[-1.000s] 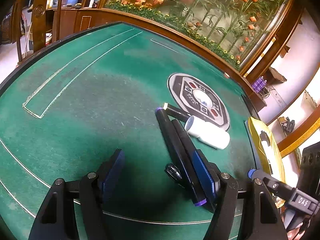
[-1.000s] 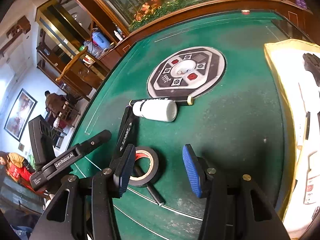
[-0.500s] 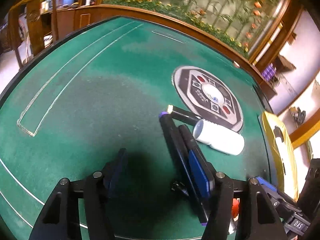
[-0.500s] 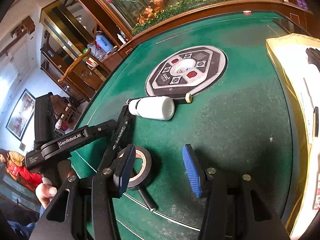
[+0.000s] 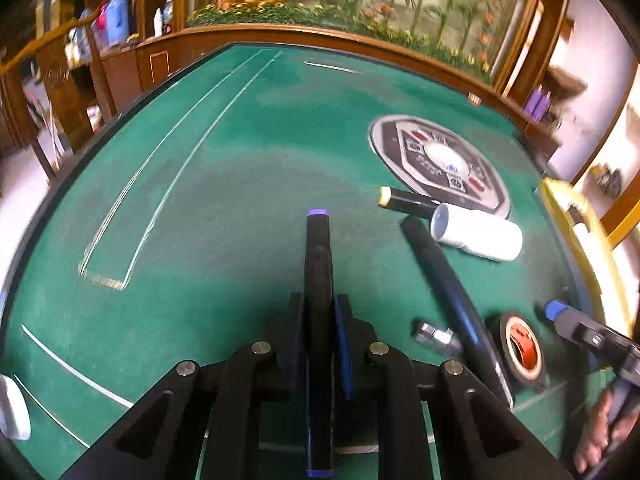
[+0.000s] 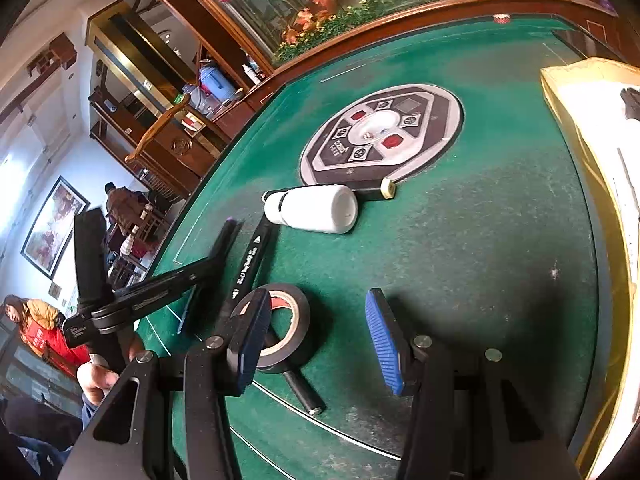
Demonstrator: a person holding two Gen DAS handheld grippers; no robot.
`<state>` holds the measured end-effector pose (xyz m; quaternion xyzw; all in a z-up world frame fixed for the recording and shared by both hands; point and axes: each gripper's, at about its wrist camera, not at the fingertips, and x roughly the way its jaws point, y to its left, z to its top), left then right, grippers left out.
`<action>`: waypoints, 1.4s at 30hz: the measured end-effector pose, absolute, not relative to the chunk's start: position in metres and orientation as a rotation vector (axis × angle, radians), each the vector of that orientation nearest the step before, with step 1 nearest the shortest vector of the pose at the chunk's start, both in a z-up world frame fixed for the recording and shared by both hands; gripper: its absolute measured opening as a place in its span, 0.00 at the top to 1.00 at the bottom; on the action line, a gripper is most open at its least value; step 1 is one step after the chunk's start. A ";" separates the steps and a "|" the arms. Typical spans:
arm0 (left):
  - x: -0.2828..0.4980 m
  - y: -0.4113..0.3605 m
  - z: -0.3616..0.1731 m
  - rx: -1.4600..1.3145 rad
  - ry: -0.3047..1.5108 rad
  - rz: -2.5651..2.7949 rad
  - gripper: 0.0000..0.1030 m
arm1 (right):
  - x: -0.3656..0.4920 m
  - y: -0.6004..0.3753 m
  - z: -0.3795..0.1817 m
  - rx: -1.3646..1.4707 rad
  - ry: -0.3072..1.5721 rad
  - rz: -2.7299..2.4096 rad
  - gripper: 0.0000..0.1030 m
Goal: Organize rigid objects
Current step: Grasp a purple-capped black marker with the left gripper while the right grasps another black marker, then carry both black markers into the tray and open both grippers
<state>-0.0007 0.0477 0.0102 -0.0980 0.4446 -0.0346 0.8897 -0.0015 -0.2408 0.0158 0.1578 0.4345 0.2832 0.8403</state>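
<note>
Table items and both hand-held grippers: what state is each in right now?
Left hand-held gripper: shut on purple-capped marker, lifted.
Right hand-held gripper: open, empty, above tape roll.
Tape roll: flat on felt.
White bottle: on its side.
Yellow-capped marker: lying behind the bottle.
Black marker: lying on felt.

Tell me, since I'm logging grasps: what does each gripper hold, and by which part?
The left gripper holds the purple-capped black marker around its mid-barrel, jaws shut on it. The right gripper holds nothing; its jaws stand open.
</note>
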 end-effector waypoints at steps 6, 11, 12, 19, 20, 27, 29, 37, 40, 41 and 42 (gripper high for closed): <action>-0.002 0.051 0.008 -0.232 0.907 -0.075 0.85 | -0.006 -0.220 0.026 0.260 0.880 0.618 0.53; -0.002 0.053 0.008 -0.245 0.903 -0.080 0.85 | 0.001 -0.171 0.043 0.133 0.896 0.616 0.53; -0.002 0.053 0.007 -0.245 0.903 -0.080 0.85 | 0.006 -0.157 0.044 0.100 0.919 0.613 0.53; -0.001 0.052 0.007 -0.237 0.904 -0.076 0.85 | 0.038 -0.095 0.016 -0.074 1.084 0.551 0.74; -0.001 0.052 0.007 -0.237 0.903 -0.076 0.85 | 0.039 -0.093 0.016 -0.088 1.082 0.537 0.76; 0.000 0.052 0.008 -0.248 0.902 -0.087 0.85 | 0.031 -0.103 0.016 0.051 1.039 0.643 0.86; -0.001 0.052 0.008 -0.248 0.897 -0.082 0.85 | 0.028 -0.107 0.018 0.085 1.014 0.671 0.86; -0.004 0.061 0.012 -0.289 0.857 -0.066 0.85 | 0.023 -0.117 0.029 0.174 0.956 0.747 0.86; -0.004 0.063 0.013 -0.295 0.848 -0.064 0.85 | 0.022 -0.123 0.032 0.198 0.941 0.751 0.86; -0.005 0.063 0.014 -0.295 0.844 -0.063 0.85 | 0.021 -0.126 0.033 0.206 0.936 0.748 0.86; -0.005 0.063 0.014 -0.297 0.840 -0.064 0.85 | 0.020 -0.128 0.033 0.214 0.933 0.746 0.86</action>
